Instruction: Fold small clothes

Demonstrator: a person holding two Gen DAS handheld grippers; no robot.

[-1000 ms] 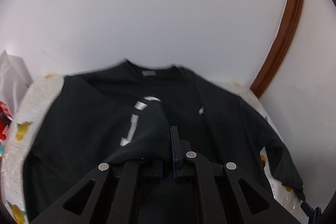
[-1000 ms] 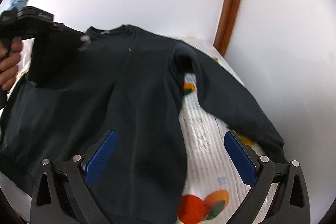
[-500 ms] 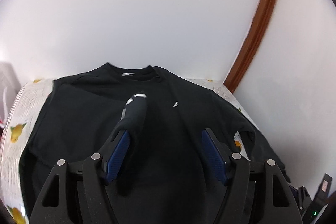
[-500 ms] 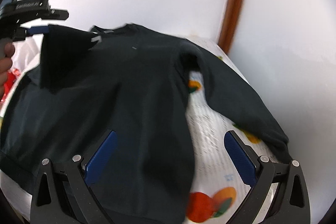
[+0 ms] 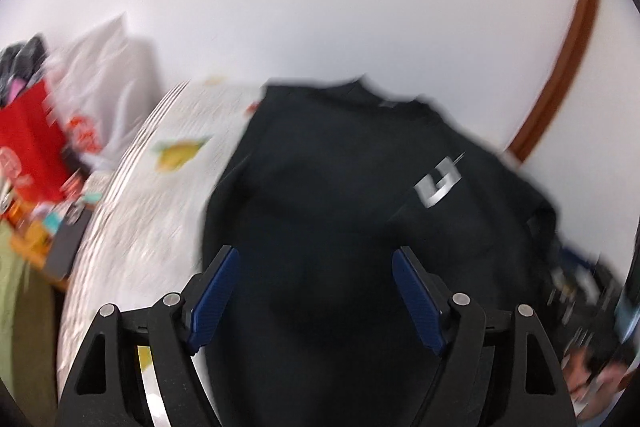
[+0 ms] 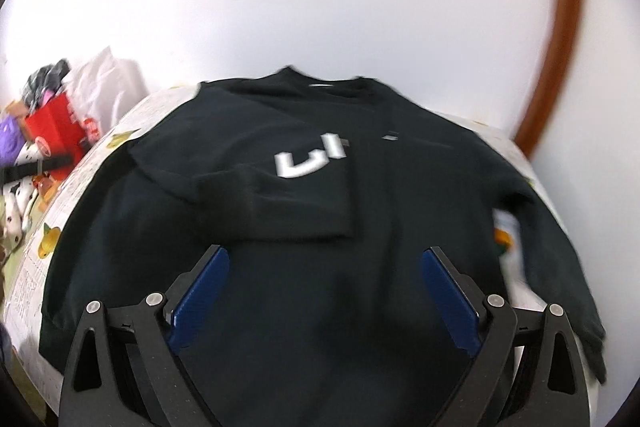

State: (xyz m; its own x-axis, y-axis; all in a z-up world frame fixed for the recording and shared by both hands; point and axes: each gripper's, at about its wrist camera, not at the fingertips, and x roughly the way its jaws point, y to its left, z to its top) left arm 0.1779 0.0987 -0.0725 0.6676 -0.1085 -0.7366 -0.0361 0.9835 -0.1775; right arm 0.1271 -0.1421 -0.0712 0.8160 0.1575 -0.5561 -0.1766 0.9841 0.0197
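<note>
A black sweatshirt lies spread on the table, collar toward the wall. Its left sleeve is folded across the chest, with a white logo on the cuff end. The right sleeve still stretches out to the right. In the blurred left wrist view the sweatshirt and its logo show again. My left gripper hovers over the cloth, jaws opening, nothing between them. My right gripper is open above the lower body of the garment, holding nothing.
A white tablecloth with fruit prints covers the table. Left of it stand a red bag, a white plastic bag and small clutter. A white wall and a brown wooden strip rise behind. A hand shows at the lower right.
My left gripper let go of the left sleeve, which now lies folded over the chest, and swung away to the left. My right gripper shifted left over the garment's middle.
</note>
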